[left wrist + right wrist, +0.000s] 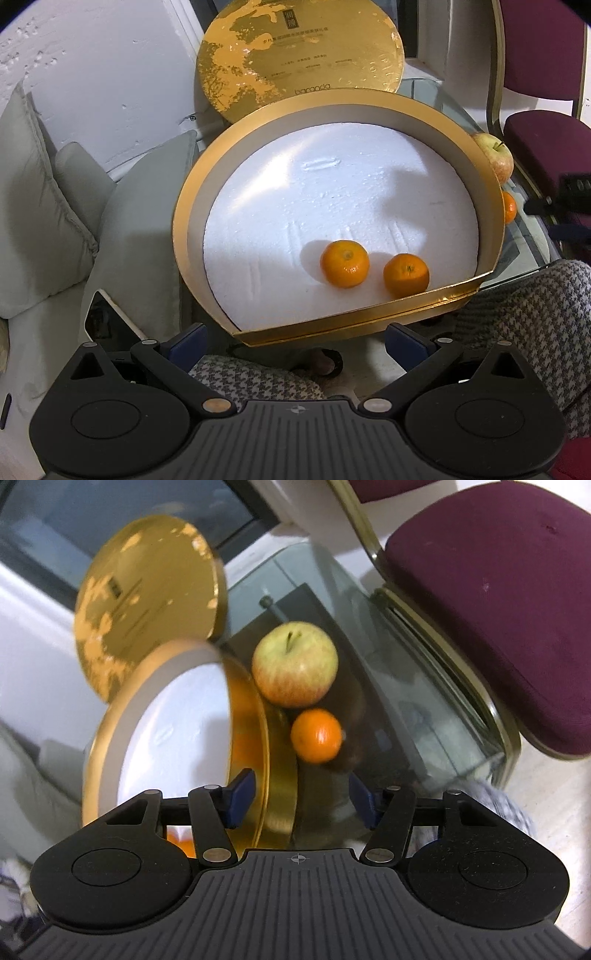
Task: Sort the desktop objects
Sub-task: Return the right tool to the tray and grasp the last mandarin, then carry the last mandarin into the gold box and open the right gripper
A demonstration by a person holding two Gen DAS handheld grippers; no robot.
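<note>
A gold half-round box (192, 206) with a white foam floor holds two mandarins (344, 263) (406, 275) near its straight front wall. My left gripper (295, 341) is open just in front of that wall, with nothing between its fingers. Outside the box on the glass table lie an apple (294, 664) and a third mandarin (316, 735); the apple (495, 157) also peeks past the box's right rim in the left wrist view. My right gripper (302, 798) is open a little short of that mandarin, beside the box's (110, 716) gold outer wall.
The round gold lid (299, 55) leans upright behind the box. Two maroon chairs (491, 602) stand at the glass table's (406, 686) right edge. Grey cushions (40, 206) lie to the left. A person's houndstooth-clad legs (535, 317) are below the box.
</note>
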